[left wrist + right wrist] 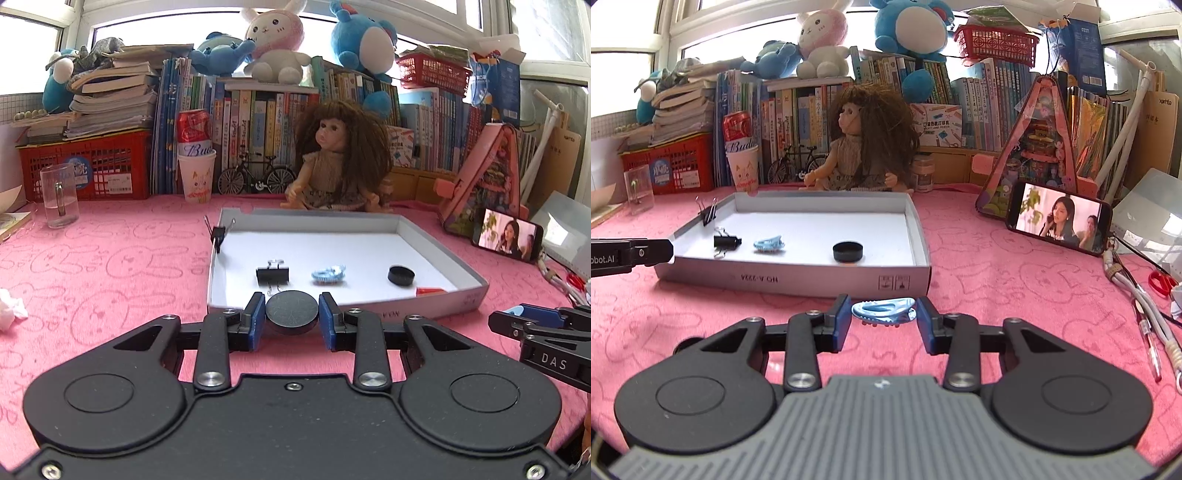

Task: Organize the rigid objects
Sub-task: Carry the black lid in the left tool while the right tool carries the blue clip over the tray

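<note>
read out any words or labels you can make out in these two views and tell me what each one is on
"Bud", cut off: red can.
"DAS": right gripper.
"obot.AI", cut off: left gripper.
"HQ-A-222A", upside down, uncertain: box front wall.
"xprinte": brown folder.
Book spines: too small to read.

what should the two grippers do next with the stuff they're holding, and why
Probably carry both forward over the white box lid and release. The left gripper is clamped on a black round cap; the right gripper grips a light blue hair clip. Both sit short of the lid's near wall, and a matching cap and clip already lie inside.
</note>
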{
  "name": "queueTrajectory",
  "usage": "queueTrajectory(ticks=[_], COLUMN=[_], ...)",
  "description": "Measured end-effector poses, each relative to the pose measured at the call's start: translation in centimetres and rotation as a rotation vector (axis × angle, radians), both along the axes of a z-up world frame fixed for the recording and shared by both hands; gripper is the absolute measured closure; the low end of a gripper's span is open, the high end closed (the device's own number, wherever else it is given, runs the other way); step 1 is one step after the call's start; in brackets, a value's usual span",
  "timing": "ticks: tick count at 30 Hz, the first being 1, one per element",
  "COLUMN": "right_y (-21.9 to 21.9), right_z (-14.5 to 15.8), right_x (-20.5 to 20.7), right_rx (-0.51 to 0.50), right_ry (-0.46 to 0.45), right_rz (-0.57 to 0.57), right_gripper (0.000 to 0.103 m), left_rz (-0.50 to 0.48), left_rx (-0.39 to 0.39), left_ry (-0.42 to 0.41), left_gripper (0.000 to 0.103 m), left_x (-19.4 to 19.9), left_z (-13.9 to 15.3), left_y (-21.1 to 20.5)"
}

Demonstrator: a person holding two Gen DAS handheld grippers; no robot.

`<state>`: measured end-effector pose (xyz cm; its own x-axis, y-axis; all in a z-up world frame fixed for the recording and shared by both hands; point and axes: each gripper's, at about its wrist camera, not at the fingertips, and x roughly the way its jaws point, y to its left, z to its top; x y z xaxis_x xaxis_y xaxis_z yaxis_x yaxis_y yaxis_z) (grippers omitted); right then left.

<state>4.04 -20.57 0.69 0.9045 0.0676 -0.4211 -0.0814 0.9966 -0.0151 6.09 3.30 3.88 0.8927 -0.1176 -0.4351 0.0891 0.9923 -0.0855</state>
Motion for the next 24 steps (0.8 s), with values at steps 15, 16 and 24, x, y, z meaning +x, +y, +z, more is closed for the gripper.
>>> queueTrajectory(ticks=[15,16,24], right_y=[-1.1,-1.2,-0.9], right_z=[1.9,2.0,1.7], right_x=[5.7,6.2,9.5], right_rx=[0.115,0.123,0.137], right_ry=[0.031,0.037,0.083], right_rz=[-0.002,-0.003,0.000], right_gripper=[0.059,0.059,0.059], left_rz=[0.019,0.019,0.020], left_rx=[-0.066,-0.074,-0.090], left_ry=[0.045,0.056,0.145], left_gripper=[0.074,0.074,0.074], left_x=[7.3,7.8,10.1], left_z=[1.2,1.1,-0.4], left_y=[1.8,2.0,2.0])
